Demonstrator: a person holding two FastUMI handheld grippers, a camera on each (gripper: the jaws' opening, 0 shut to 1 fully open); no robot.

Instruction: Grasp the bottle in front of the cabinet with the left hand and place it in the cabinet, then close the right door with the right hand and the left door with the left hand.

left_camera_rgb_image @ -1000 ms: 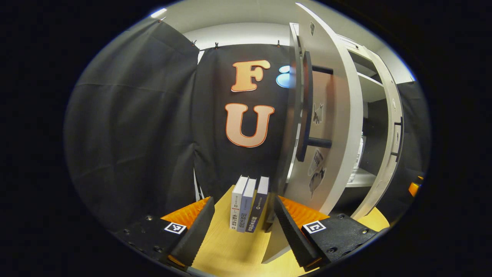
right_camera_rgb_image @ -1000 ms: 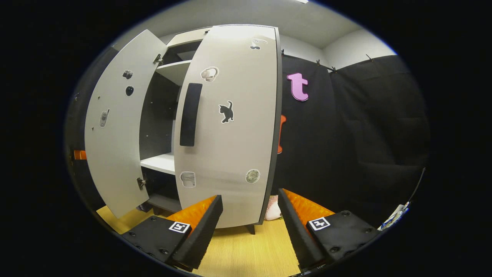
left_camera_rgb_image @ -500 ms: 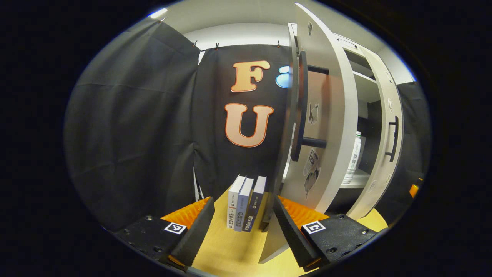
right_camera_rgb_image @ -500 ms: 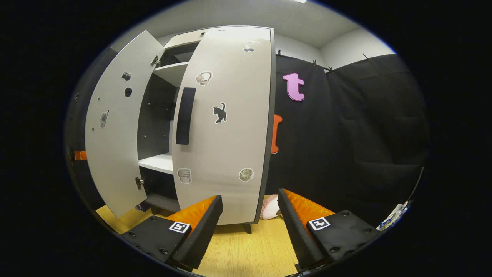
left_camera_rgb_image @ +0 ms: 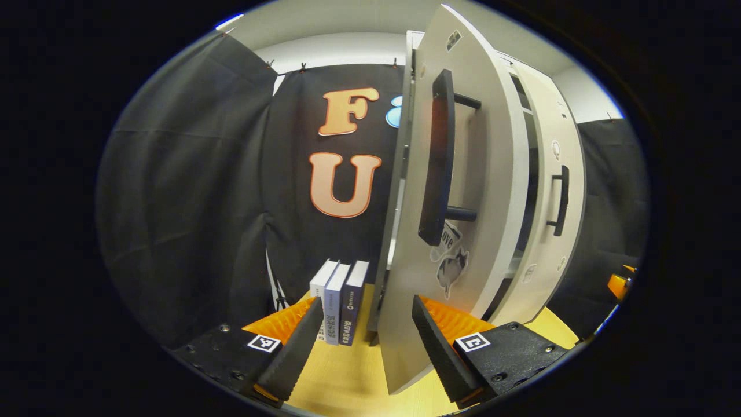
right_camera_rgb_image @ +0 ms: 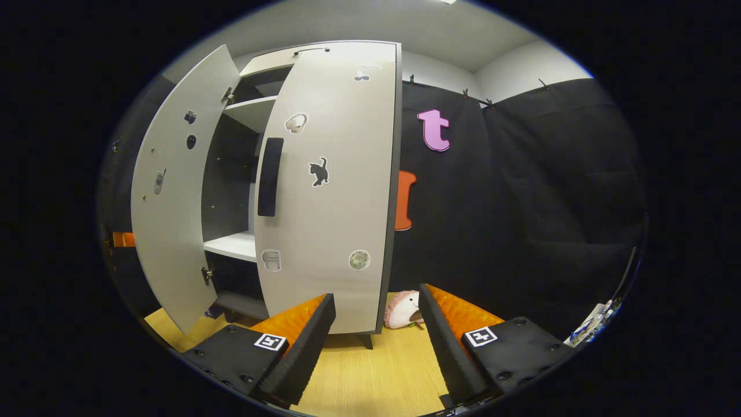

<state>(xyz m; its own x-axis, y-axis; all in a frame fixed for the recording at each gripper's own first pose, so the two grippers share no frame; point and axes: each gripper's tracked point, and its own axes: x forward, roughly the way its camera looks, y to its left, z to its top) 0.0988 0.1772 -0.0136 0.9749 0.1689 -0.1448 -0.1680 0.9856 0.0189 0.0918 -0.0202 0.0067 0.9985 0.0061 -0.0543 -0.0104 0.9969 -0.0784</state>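
The grey cabinet's left door (left_camera_rgb_image: 492,174) stands close in the left gripper view, its black handle (left_camera_rgb_image: 443,156) facing me. My left gripper (left_camera_rgb_image: 367,347) is open, and the door's lower edge reaches down between its fingers. Beyond it is the right door (left_camera_rgb_image: 556,145), nearly shut. In the right gripper view the right door (right_camera_rgb_image: 336,191) with its black handle (right_camera_rgb_image: 269,176) is ahead, and the left door (right_camera_rgb_image: 168,191) stands ajar beside it. My right gripper (right_camera_rgb_image: 376,341) is open and empty, just short of the right door's bottom edge. A white shelf (right_camera_rgb_image: 231,246) shows through the gap. The doors hide the bottle.
Three books (left_camera_rgb_image: 338,301) stand upright on the wooden surface (left_camera_rgb_image: 347,376) left of the cabinet. A pink plush toy (right_camera_rgb_image: 402,310) lies on the wood at the cabinet's right corner. Black cloth walls enclose both sides.
Both doors have swung further toward shut. The bottle on the shelf, seen through the gap before, is now covered. The pink toy has come into view past the right door.
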